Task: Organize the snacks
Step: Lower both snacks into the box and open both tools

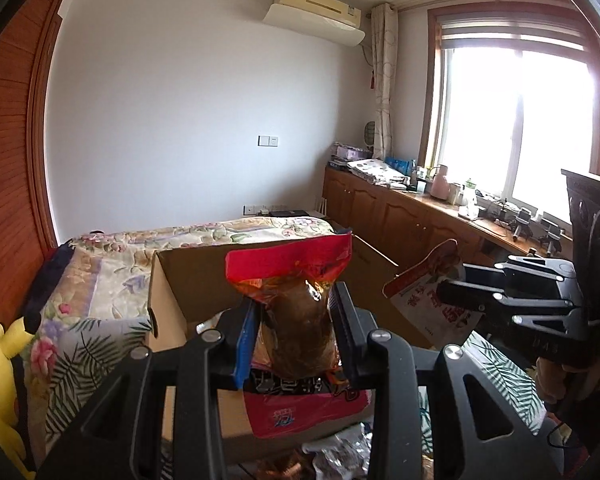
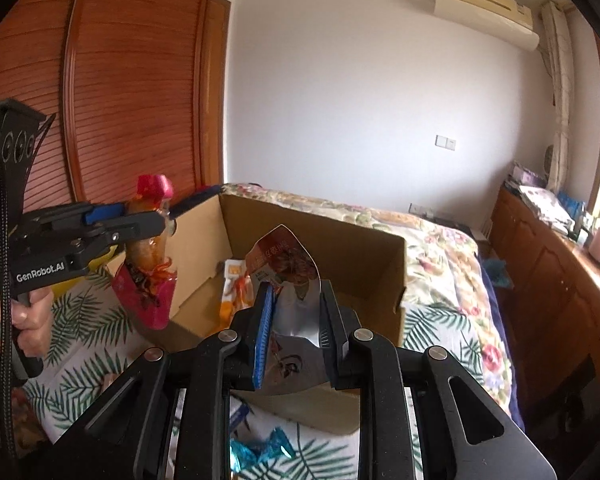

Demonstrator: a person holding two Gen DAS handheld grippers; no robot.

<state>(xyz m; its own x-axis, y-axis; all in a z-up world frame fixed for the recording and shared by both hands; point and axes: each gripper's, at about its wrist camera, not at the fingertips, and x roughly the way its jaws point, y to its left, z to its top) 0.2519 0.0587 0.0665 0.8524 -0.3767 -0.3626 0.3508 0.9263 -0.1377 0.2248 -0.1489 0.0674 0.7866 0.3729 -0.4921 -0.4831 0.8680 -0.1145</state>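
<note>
The cardboard box [image 2: 312, 240] stands open-topped with room inside; its upright walls and flap [image 1: 168, 292] hem the approach

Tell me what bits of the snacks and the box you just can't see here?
- Cardboard box, left wrist view: its floor is hidden by the left claw and its red snack packet.
- Box, right wrist view: most of what's inside is blocked by the silver packet in the right claw; only an orange packet peeks out.
- Blue wrapper, right wrist view: partly hidden behind the claw's frame.
</note>
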